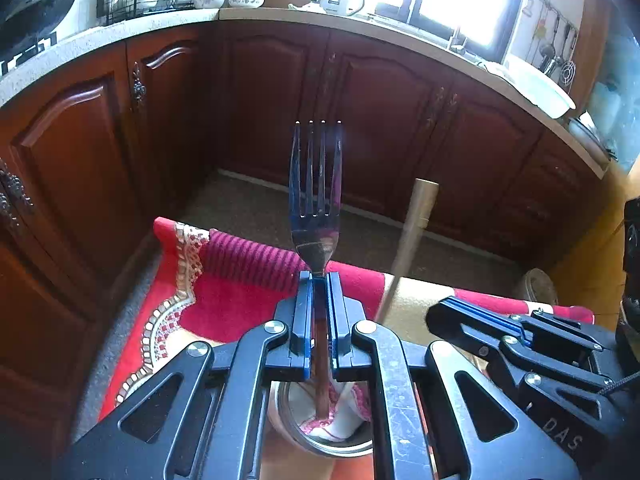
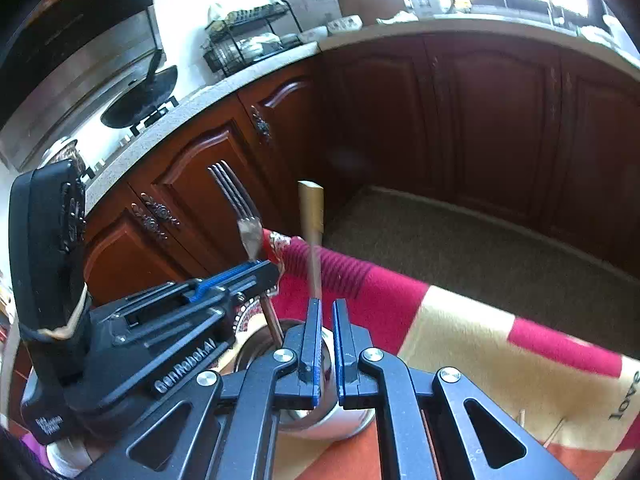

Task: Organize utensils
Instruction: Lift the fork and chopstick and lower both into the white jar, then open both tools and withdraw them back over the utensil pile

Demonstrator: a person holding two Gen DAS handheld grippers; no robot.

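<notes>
My left gripper (image 1: pixel 319 278) is shut on the neck of a metal fork (image 1: pixel 316 184), which stands with its tines up. The fork's handle runs down into a round metal cup (image 1: pixel 320 450) directly under the jaws. My right gripper (image 2: pixel 326 304) is shut on the thin blade of a knife (image 2: pixel 311 208) whose cream handle points up. It hovers over the same cup (image 2: pixel 256 344). In the right wrist view the left gripper (image 2: pixel 274 268) and the fork (image 2: pixel 240 204) are just to the left. In the left wrist view the right gripper (image 1: pixel 436 310) and the knife (image 1: pixel 422 204) are to the right.
The cup stands on a table under a red, cream and orange cloth (image 2: pixel 460 340). Two thin sticks (image 2: pixel 556 432) lie on it at lower right. Beyond the table edge are brown carpet (image 2: pixel 460 248) and dark wooden cabinets (image 1: pixel 260 100). The worktop carries a dish rack (image 2: pixel 248 40).
</notes>
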